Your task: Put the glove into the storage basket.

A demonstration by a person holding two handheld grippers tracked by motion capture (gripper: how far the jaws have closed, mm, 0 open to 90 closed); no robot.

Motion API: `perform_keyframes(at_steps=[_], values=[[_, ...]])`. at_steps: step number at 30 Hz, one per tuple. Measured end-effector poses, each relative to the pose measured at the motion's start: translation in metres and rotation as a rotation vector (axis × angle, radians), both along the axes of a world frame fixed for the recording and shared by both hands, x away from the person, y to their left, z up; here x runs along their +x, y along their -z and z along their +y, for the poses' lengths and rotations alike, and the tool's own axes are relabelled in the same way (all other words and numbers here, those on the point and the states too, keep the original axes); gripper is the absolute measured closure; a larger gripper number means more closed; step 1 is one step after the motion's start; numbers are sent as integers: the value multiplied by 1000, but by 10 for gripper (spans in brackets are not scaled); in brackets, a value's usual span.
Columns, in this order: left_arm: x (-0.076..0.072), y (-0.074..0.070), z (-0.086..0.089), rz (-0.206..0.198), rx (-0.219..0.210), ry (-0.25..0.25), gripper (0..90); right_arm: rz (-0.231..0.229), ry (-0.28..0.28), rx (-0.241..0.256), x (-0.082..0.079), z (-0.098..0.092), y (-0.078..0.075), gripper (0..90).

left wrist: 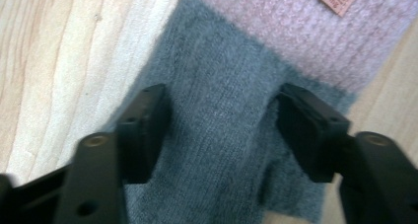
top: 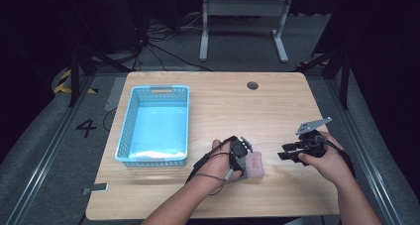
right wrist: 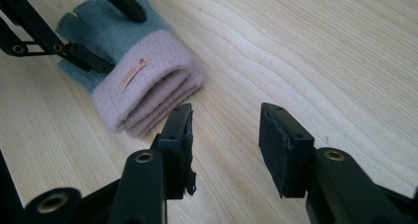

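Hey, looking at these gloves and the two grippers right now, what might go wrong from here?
The left gripper is open, its fingers straddling the grey part of the gloves. The gloves are a folded stack of layers, so closing may pinch only the top layer and the stack could come apart when lifted. The right gripper is open over the bare table, apart from the pink cuff, so nothing steadies that end.

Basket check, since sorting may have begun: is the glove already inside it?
No, the glove lies on the table, right of the blue basket.
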State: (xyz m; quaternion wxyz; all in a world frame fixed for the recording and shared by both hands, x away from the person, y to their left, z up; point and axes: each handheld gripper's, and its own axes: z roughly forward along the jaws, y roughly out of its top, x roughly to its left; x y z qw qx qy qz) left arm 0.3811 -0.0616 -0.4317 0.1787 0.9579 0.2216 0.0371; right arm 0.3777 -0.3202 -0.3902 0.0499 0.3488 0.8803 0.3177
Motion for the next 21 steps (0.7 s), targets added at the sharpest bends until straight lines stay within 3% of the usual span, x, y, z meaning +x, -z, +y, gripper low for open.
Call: perform_keyframes(at_steps=[4, 7, 21], values=[[-3, -2, -3, 8, 10, 11, 496, -1, 0, 3, 0, 0, -1, 577], [-5, -4, -4, 8, 12, 22, 644, 0, -3, 3, 1, 0, -1, 576], [-8, -18, 1, 36, -26, 23, 718, -12, -12, 14, 13, -2, -5, 578]])
